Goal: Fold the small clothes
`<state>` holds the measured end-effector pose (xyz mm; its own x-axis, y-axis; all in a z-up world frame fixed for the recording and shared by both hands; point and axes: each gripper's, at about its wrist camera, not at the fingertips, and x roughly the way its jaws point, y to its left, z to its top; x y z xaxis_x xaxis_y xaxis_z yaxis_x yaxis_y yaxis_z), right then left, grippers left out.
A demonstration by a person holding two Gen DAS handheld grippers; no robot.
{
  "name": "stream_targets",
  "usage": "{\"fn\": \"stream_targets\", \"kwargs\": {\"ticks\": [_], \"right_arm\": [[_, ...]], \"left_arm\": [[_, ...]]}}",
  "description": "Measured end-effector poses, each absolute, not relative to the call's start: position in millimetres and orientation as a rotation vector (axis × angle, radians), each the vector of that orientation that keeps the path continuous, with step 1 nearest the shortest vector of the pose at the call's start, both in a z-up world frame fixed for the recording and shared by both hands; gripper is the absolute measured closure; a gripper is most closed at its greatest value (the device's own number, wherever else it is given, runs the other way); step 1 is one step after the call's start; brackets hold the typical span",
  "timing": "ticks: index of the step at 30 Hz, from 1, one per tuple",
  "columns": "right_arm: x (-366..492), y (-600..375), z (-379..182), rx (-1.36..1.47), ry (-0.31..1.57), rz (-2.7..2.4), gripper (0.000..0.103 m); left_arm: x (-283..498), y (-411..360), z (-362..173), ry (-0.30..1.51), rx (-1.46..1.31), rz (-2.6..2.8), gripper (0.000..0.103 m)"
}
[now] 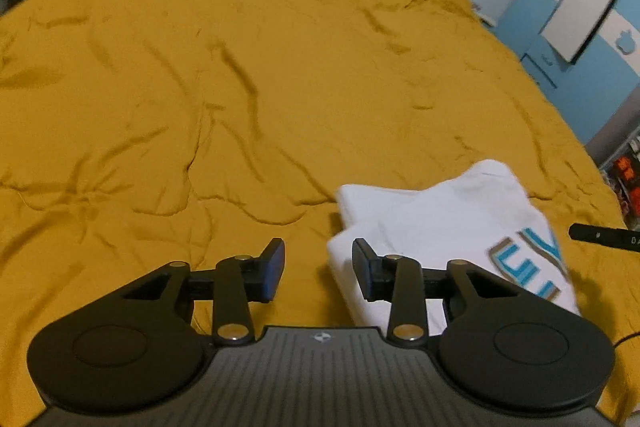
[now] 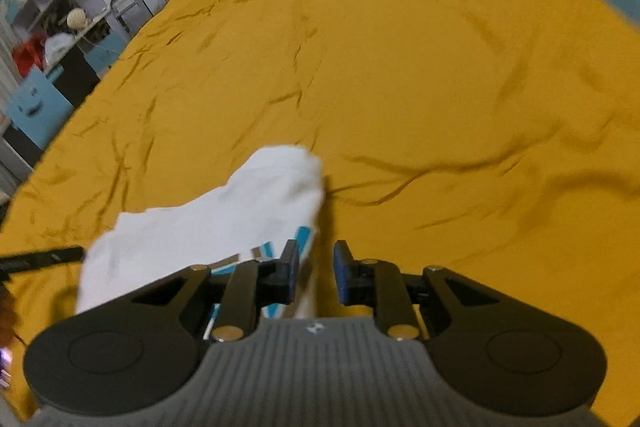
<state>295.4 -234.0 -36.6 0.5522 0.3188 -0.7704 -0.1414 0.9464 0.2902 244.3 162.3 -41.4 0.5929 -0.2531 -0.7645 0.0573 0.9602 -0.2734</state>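
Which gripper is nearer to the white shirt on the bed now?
Right, though narrowly. The right gripper has the white shirt's edge between its open fingers. The left gripper is open over the shirt's other edge, mostly above the yellow bedspread.

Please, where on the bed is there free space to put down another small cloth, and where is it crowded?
Free: the wide yellow bedcover ahead of and left of the white shirt, up to the far edge; also the stretch right of the shirt in the right wrist view. Crowded: the near edge, where the shirt lies between the open left gripper and right gripper.
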Motion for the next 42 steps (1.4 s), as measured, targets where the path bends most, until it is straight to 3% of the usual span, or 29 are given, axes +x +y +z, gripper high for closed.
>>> {"fn": "stream_targets", "kwargs": {"ticks": [7,13,24,33,38,42], "right_arm": [[238.2,-236.8,-0.1,0.093,0.877,0.345,0.087],[185.2,-214.8,4.7,0.010,0.868,0.435,0.087],[121.8,-187.0,-48.6,-0.197,0.902,0.453,0.088],[120.5,-201.7,-90.3,-0.110,0.947,0.442,0.090],[127.0,-206.5,-74.9,-0.068,0.992,0.435,0.090],[135.2,-212.2,-42.4,-0.012,0.936,0.447,0.087]], "left_arm": [[201.5,122.8,-8.0,0.854,-0.212,-0.321,0.062],[167.5,86.1,-12.7,0.893,-0.179,-0.416,0.067],[121.0,82.3,-56.9,0.995,-0.132,-0.363,0.079],[110.6,78.2,-77.4,1.001,-0.032,-0.325,0.080],[112.6,80.2,-61.3,1.002,-0.047,-0.327,0.081],[118.6,86.0,-32.0,0.893,-0.108,-0.369,0.080]]}}
